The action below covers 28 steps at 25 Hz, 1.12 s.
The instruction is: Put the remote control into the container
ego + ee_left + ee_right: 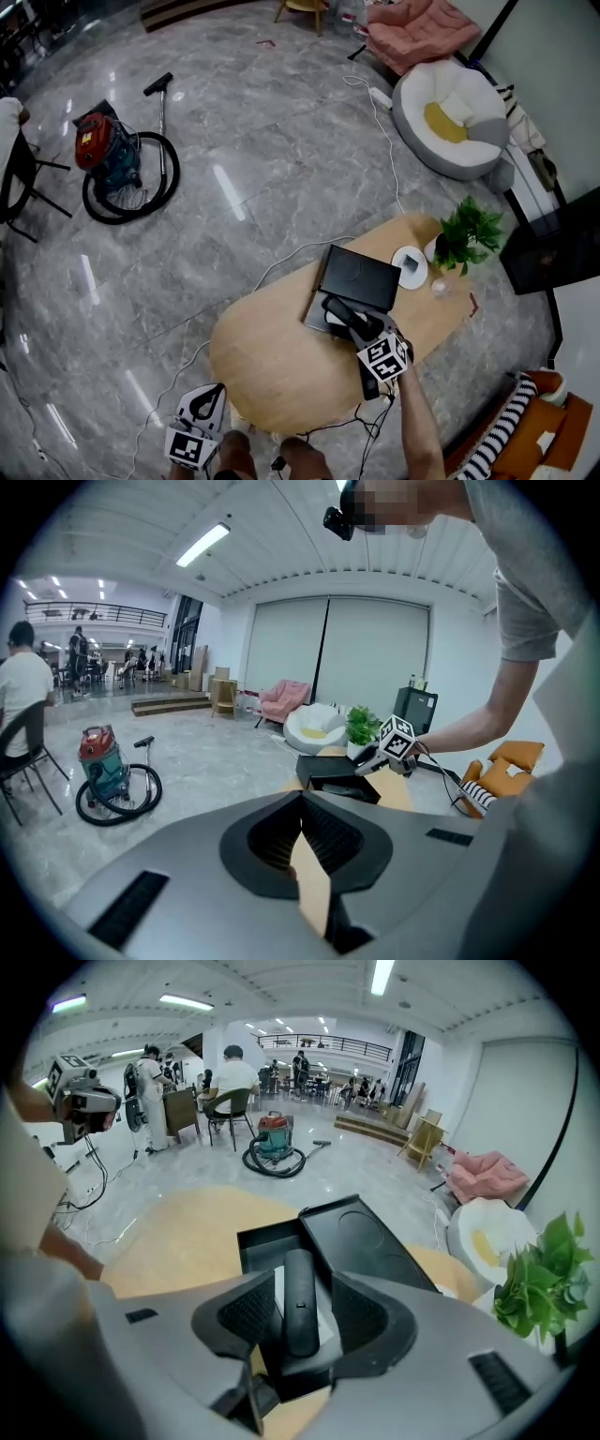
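Right gripper (358, 326) is wide open with nothing in it; it hovers over the open black container (258, 1241), pointing steeply down. The black remote control (300, 1297) sits inside that container, lengthwise, on top of something white (325, 1327). From my right gripper view it lines up between the two pads, but there's a clear gap on each side, so neither one is touching it.

The container's lid (361, 1237) is flipped open on the far side, towards the potted plant (539, 1279); the whole box sits on the oval wooden table (187, 1232), roughly mid-table.

Left gripper (302, 829) is fully closed on nothing; only a sliver of the tabletop shows through the seam. In the head view it's off the near edge of the table, well apart from the box. A red vacuum cleaner (112, 159) is parked out on the marble floor (262, 122), well away from the table.
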Tool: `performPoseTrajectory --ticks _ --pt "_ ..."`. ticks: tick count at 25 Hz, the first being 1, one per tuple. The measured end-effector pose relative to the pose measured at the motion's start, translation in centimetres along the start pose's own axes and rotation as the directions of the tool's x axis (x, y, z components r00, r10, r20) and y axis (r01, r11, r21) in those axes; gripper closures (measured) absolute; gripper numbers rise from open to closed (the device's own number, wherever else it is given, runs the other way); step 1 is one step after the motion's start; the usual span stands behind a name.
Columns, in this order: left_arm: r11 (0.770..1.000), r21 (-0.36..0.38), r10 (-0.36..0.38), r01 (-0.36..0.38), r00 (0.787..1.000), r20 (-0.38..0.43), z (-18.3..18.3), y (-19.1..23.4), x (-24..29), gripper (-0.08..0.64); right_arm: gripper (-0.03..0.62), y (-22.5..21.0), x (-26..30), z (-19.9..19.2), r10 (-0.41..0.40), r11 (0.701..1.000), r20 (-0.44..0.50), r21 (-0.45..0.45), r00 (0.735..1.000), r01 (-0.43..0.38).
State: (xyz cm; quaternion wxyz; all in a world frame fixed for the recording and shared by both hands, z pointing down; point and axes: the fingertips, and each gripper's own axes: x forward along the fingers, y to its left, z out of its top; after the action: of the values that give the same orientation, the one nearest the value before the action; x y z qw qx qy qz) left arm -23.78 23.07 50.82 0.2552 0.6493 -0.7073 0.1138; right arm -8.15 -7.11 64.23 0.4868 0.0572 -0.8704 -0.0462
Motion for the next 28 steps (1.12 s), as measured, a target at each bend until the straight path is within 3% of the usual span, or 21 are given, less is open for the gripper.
performPoseTrajectory --ticks 4,8,13,17,22,28 --pt "0.999 0.035 -0.028 0.027 0.999 0.03 2.0 -0.6 0.0 0.552 0.402 -0.5 -4.0 1.7 -0.065 0.998 0.074 0.03 0.995 0.062" --pt "0.996 0.05 -0.07 0.067 0.996 0.053 3.8 -1.9 0.0 0.552 0.418 -1.3 -8.7 3.2 -0.164 0.984 0.154 0.092 0.974 0.151" --pt "0.98 0.154 -0.137 0.124 0.987 0.081 7.0 -4.1 0.1 0.552 0.466 -1.1 -14.3 4.2 -0.294 0.946 0.253 0.216 0.922 0.242" --pt "0.972 0.163 -0.187 0.168 0.977 0.106 8.8 -6.2 -0.2 0.552 0.493 0.0 -18.3 4.3 -0.37 0.914 0.292 0.287 0.882 0.288" --pt "0.957 0.206 -0.234 0.203 0.962 0.143 11.5 -8.3 -0.9 0.552 0.551 1.2 -23.4 4.0 -0.465 0.857 0.324 0.397 0.824 0.328" --pt "0.947 0.218 -0.272 0.236 0.95 0.153 13.3 -10.4 -2.0 0.552 0.57 3.7 -28.6 2.6 -0.582 0.753 0.335 0.567 0.741 0.334"
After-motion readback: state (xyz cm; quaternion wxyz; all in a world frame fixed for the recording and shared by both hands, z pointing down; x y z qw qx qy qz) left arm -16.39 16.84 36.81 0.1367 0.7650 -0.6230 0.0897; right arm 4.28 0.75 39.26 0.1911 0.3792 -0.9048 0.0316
